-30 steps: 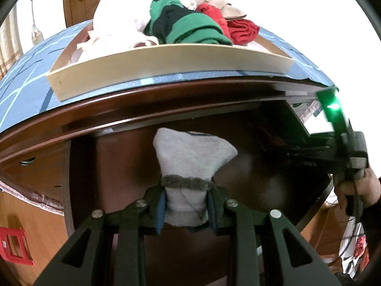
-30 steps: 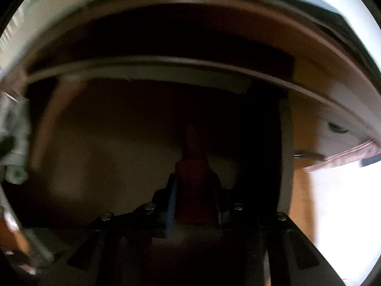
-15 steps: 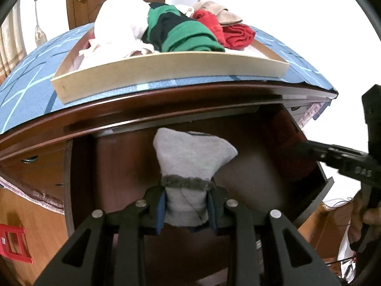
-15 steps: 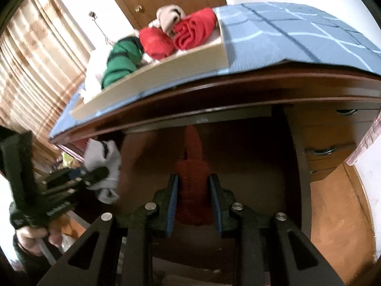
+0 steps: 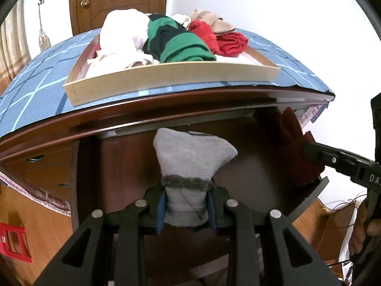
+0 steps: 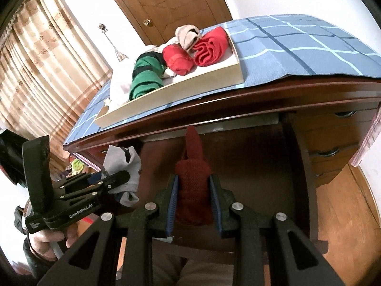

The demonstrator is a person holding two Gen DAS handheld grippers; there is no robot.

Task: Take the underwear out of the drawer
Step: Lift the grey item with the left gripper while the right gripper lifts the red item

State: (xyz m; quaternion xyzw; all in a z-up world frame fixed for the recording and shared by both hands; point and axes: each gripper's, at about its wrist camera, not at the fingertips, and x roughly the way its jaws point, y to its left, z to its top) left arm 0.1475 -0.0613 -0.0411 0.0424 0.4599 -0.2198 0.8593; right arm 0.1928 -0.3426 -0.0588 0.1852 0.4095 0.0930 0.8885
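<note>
My left gripper [image 5: 187, 205] is shut on a grey piece of underwear [image 5: 190, 157] with a darker waistband, held over the open dark wooden drawer [image 5: 240, 174]. In the right wrist view that same gripper [image 6: 114, 178] and the grey underwear [image 6: 123, 164] appear at the left. My right gripper [image 6: 194, 202] is shut on a dark red knitted piece of underwear [image 6: 193, 181], also above the drawer [image 6: 262, 174]. The left wrist view catches the right gripper [image 5: 309, 150] and the dark red piece [image 5: 295, 150] at the right edge.
A shallow cream tray [image 5: 166, 78] on the blue checked cloth [image 5: 35, 83] atop the desk holds white, green-striped, red and beige rolled clothes. Side drawers with handles [image 6: 328, 152] stand at the right. A door [image 6: 166, 2], curtains [image 6: 35, 54] and a red stool [image 5: 14, 243] surround the desk.
My right gripper rose out of the dark drawer with the dark red piece and tilted upward, bringing the desk top and tray into view. The left gripper stayed still with the grey piece.
</note>
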